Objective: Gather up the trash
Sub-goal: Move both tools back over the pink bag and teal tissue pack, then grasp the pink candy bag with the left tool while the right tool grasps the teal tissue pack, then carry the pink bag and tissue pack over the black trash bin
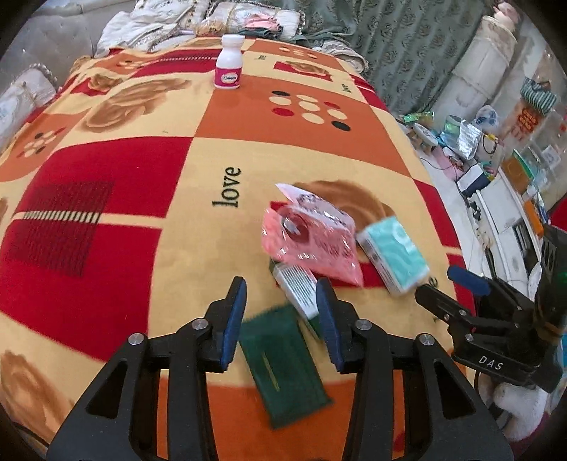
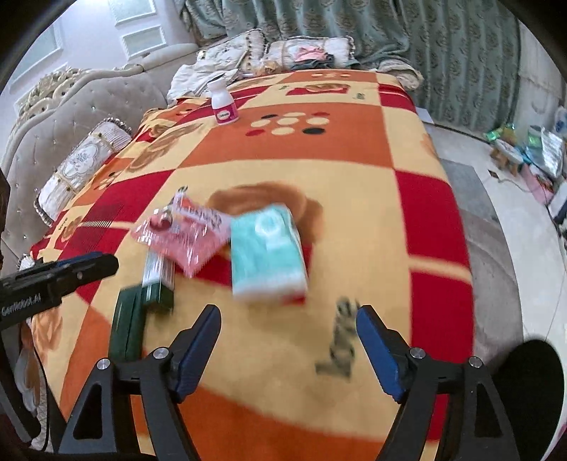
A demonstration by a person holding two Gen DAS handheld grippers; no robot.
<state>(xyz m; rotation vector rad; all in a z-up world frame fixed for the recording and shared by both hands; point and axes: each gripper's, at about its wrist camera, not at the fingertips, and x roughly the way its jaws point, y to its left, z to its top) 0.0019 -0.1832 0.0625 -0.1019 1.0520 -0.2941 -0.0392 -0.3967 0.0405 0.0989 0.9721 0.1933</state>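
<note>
Trash lies on a patterned blanket (image 1: 141, 177): a dark green packet (image 1: 283, 365), a green-and-white box (image 1: 297, 294), a pink plastic wrapper (image 1: 312, 237) and a teal tissue pack (image 1: 393, 255). A white bottle with a pink label (image 1: 228, 62) stands far back. My left gripper (image 1: 281, 315) is open, its fingers either side of the green packet and box, just above them. My right gripper (image 2: 287, 351) is open and empty, hovering just short of the tissue pack (image 2: 265, 253). The wrapper (image 2: 184, 230), the box (image 2: 159, 280), the green packet (image 2: 127, 326) and the bottle (image 2: 223, 103) show there too.
Pillows (image 2: 78, 166) and folded bedding (image 1: 156, 25) lie along the padded headboard (image 2: 53, 117). Green curtains (image 2: 425, 46) hang behind. Clutter and bags (image 1: 471, 138) sit on the floor to the right of the bed. The right gripper's body (image 1: 496, 319) is at the bed's right edge.
</note>
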